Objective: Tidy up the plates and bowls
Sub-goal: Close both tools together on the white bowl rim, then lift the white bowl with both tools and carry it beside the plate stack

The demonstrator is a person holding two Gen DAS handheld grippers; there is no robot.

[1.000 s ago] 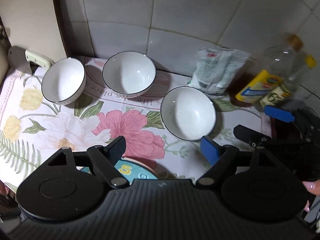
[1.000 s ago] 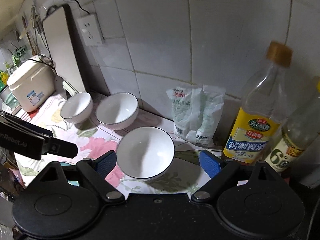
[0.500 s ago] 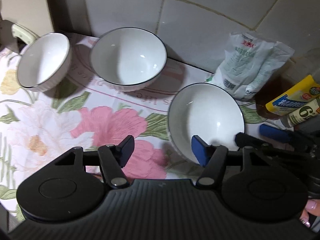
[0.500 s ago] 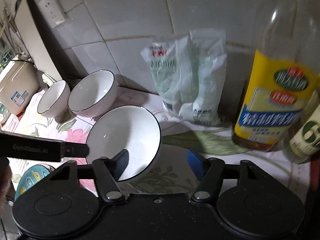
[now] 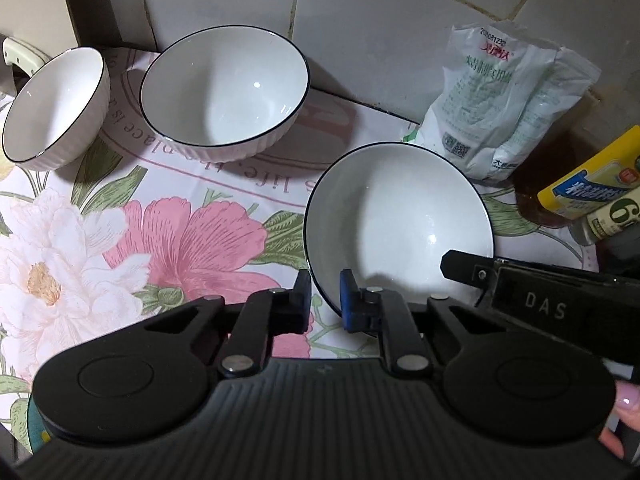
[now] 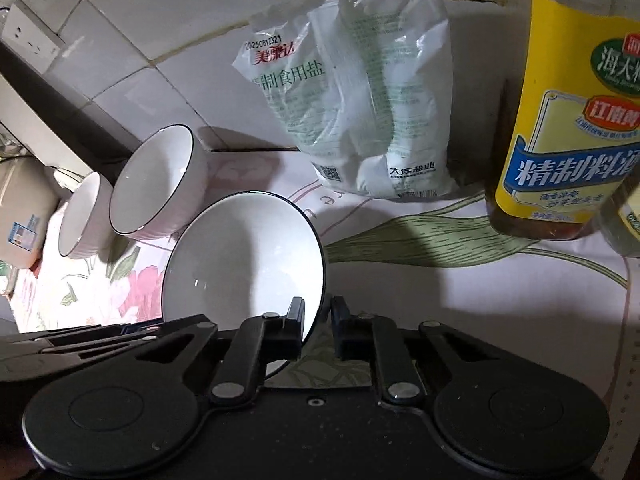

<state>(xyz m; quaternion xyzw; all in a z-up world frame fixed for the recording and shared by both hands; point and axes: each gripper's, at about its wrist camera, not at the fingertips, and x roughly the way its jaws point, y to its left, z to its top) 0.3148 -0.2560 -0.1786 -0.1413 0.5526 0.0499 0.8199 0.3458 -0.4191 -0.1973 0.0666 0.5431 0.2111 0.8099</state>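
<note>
Three white bowls with dark rims stand on a floral cloth. The nearest bowl (image 5: 400,220) is gripped on both sides. My left gripper (image 5: 325,296) is shut on its near-left rim. My right gripper (image 6: 318,318) is shut on its right rim, and the same bowl (image 6: 240,256) fills the left of the right wrist view. A middle bowl (image 5: 224,88) and a smaller bowl (image 5: 56,104) sit farther back left, also seen in the right wrist view as the middle bowl (image 6: 156,188) and the small bowl (image 6: 82,216).
A white salt bag (image 5: 500,100) leans on the tiled wall behind the held bowl. A yellow-labelled bottle (image 6: 568,120) and a second bottle (image 5: 612,216) stand at the right. A rice cooker (image 6: 20,216) sits far left.
Both grippers moved in toward the nearest bowl and closed from wide open onto its rim, one on each side.
</note>
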